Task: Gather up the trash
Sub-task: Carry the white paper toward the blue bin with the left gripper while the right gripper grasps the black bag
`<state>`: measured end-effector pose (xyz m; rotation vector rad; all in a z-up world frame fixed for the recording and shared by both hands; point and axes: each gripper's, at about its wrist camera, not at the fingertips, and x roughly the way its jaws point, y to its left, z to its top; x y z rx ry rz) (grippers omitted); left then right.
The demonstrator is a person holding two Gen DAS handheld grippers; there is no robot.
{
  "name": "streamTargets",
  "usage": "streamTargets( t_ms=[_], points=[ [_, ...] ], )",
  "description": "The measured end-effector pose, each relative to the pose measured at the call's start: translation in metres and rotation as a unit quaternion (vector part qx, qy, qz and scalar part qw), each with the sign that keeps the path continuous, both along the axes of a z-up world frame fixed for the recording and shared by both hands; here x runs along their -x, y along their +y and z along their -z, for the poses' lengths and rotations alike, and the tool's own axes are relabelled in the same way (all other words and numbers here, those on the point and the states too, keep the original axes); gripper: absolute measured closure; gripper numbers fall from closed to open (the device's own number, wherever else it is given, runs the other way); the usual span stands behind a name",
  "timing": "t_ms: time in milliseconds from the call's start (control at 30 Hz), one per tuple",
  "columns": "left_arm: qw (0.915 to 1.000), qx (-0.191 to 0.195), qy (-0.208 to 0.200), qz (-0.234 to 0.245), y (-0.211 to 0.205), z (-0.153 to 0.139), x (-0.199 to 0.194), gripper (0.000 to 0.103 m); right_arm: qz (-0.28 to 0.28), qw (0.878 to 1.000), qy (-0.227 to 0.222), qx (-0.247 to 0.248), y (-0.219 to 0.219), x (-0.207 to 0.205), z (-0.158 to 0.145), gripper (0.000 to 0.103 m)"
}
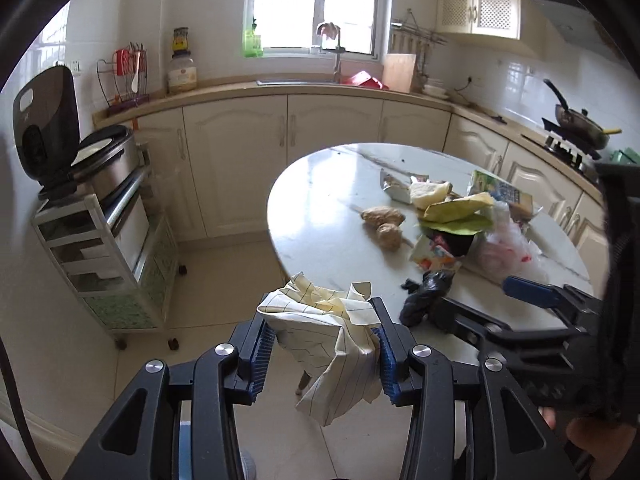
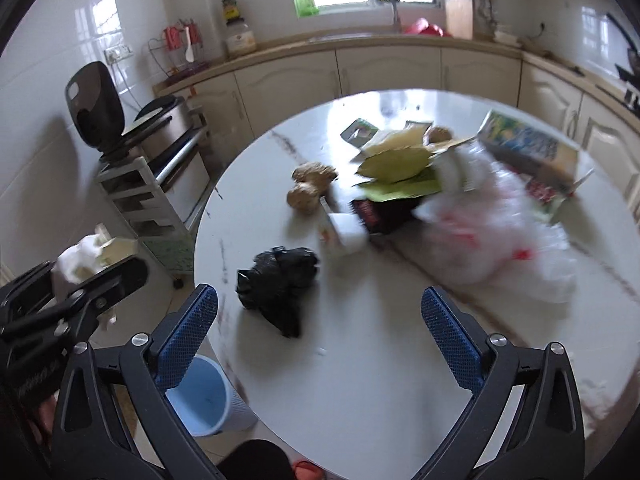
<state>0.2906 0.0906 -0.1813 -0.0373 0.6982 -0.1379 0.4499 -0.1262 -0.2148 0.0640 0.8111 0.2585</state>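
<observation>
On the round tabletop [image 2: 360, 360] lies a black bag [image 2: 280, 284]; left tongs [image 1: 320, 344] clamp crumpled paper [image 1: 320, 320]; right tongs [image 2: 320, 320] gape empty.

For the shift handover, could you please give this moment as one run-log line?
left gripper: shut on crumpled paper, off table | right gripper: open, above black bag | bin: beside table

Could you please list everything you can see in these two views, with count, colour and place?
Crumpled lined paper: one, cream, clamped in left jaws, off the table.
Crumpled plastic bag: one, black, near table edge.
Ginger pieces: two, tan, mid-table.
Wrapper and carton pile: several, green, yellow, white, far side.
Round marble table: one, white.
Plastic bin: one, light blue, on the floor beside the table.
Left gripper: shut on paper.
Right gripper: open, empty.
</observation>
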Motion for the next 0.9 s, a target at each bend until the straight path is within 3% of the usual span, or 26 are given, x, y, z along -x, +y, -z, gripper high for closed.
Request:
streamTargets(
  t_ms=[67, 100, 233, 267, 300, 467, 767, 900],
  points=[
    [1.0, 0.009, 0.003, 0.0, 0.007, -0.001, 0.002, 0.062, 0.005, 1.0, 0.016, -0.01, 0.006, -0.009, 0.006, 0.004],
    [1.0, 0.008, 0.003, 0.0, 0.01, -0.002, 0.001, 0.062, 0.007, 1.0, 0.025, -0.014, 0.008, -0.013, 0.009, 0.011],
    [0.9997, 0.02, 0.008, -0.01, 0.033, -0.001, 0.011, 0.062, 0.015, 0.999, 0.036, -0.022, 0.012, -0.024, 0.014, 0.024],
    [0.9996, 0.022, 0.01, -0.013, 0.039, 0.0, 0.013, 0.062, 0.016, 0.999, 0.038, -0.02, 0.014, -0.026, 0.015, 0.03],
    [0.9995, 0.023, 0.013, -0.016, 0.044, 0.002, 0.014, 0.062, 0.018, 0.999, 0.036, -0.017, 0.015, -0.027, 0.015, 0.044],
    [0.9985, 0.035, 0.023, -0.035, 0.079, 0.007, 0.032, 0.062, 0.014, 0.999, 0.035, -0.001, 0.019, -0.026, 0.014, 0.065],
    [0.9939, 0.052, 0.024, -0.094, 0.136, 0.007, 0.066, 0.062, 0.017, 1.0, 0.012, 0.004, 0.004, -0.001, 0.005, 0.069],
    [0.9889, 0.055, 0.043, -0.131, 0.165, 0.023, 0.092, 0.061, 0.015, 1.0, -0.008, 0.006, 0.002, 0.016, -0.007, 0.069]
  ],
)
